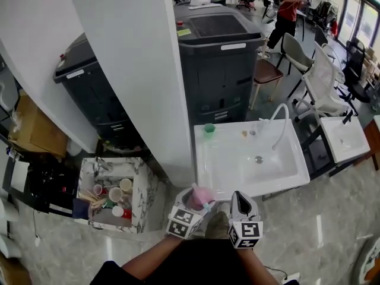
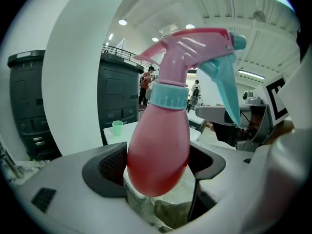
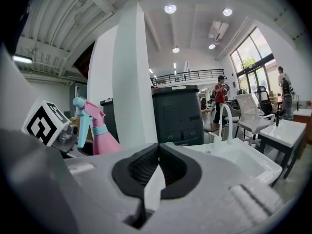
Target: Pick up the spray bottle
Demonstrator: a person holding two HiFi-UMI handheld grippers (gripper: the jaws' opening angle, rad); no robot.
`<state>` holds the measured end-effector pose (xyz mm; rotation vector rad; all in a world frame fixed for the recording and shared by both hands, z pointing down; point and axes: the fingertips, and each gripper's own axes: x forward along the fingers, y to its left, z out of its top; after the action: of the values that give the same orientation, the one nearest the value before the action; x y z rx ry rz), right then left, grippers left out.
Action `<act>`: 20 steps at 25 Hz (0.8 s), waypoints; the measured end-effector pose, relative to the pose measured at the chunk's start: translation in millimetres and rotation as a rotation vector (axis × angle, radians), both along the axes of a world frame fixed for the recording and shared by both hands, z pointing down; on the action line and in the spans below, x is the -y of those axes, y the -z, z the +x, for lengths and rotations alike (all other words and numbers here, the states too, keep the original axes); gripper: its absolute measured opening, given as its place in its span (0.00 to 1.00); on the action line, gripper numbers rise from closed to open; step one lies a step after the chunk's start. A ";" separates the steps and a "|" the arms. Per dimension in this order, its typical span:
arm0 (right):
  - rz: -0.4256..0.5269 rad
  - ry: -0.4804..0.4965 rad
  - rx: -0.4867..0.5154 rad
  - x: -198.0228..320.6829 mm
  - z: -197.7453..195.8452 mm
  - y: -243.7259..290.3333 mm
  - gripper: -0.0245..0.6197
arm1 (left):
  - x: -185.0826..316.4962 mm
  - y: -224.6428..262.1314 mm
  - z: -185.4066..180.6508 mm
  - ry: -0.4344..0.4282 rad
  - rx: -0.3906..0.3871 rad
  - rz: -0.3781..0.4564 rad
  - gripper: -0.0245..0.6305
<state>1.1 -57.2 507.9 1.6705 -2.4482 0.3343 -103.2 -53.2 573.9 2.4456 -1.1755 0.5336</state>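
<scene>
- Left gripper view shows the spray bottle upright and held off any surface, its rounded pink belly pinched between the pads of the left gripper.
- Head view places it close to the person's body, just short of the white sink.
- Right gripper sits beside it, clenched on nothing.
- Risk: the hold sits low on a smooth, curved body — a tilt could swing the trigger-heavy top and let the bottle slide out.
</scene>
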 end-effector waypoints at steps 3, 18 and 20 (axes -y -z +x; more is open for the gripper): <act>-0.006 -0.002 -0.042 -11.5 -3.2 -3.1 0.03 | -13.1 -1.0 -13.9 0.016 -0.006 -0.004 0.62; 0.001 0.000 -0.069 -25.3 -6.7 -5.5 0.03 | -29.3 9.9 -17.7 0.012 -0.011 0.033 0.62; 0.000 -0.003 -0.074 -26.7 -4.2 -6.2 0.03 | -27.9 9.2 -14.6 0.010 -0.012 0.038 0.62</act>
<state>-3.1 -30.5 514.0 1.6560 -2.3930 0.2678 -117.9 -25.2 564.6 2.4698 -1.2025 0.4981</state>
